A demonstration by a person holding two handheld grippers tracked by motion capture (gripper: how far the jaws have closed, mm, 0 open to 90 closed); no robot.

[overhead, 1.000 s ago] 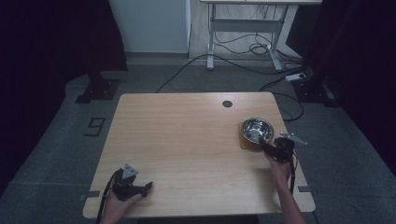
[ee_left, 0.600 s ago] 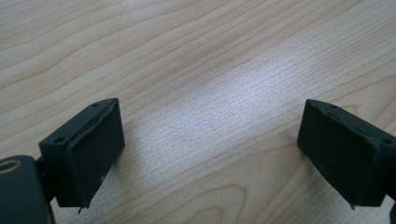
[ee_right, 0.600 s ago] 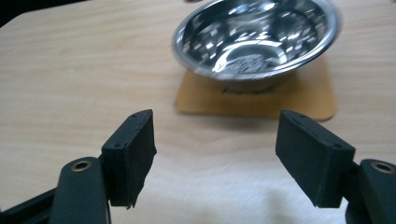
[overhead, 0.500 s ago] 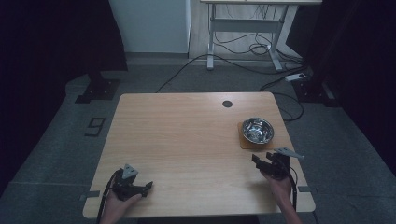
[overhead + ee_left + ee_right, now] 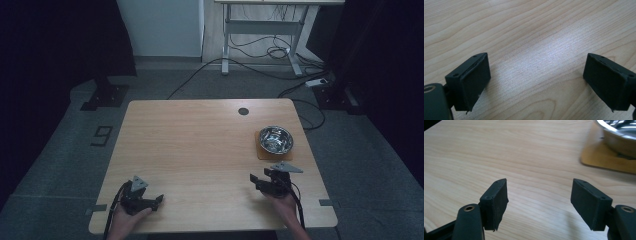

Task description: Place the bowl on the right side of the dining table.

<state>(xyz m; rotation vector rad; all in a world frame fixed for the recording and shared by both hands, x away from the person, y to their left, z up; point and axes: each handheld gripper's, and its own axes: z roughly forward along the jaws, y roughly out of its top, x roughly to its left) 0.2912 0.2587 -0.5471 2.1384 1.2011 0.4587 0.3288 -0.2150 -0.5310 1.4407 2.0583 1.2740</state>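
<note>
High view puts the steel bowl (image 5: pixel 276 139) on its mat (image 5: pixel 264 153) at the table's (image 5: pixel 200 150) three o'clock. Both grippers, left (image 5: pixel 156 200) and right (image 5: pixel 255 180), gape empty. Bowl looks light, rigid, slippery; pinch the rim.

You're working in what looks like a lab or recording studio: your bare wooden table (image 5: pixel 200 150) sits alone on grey carpet (image 5: pixel 65 165), with black curtains (image 5: pixel 45 55) hanging at ten o'clock and two o'clock. Up at twelve o'clock there's a height-adjustable desk frame (image 5: pixel 262 37) with loose cables (image 5: pixel 272 50) trailing under it, a power strip (image 5: pixel 318 82) at one o'clock, and a number taped on the floor (image 5: pixel 101 135) at nine o'clock.
</note>
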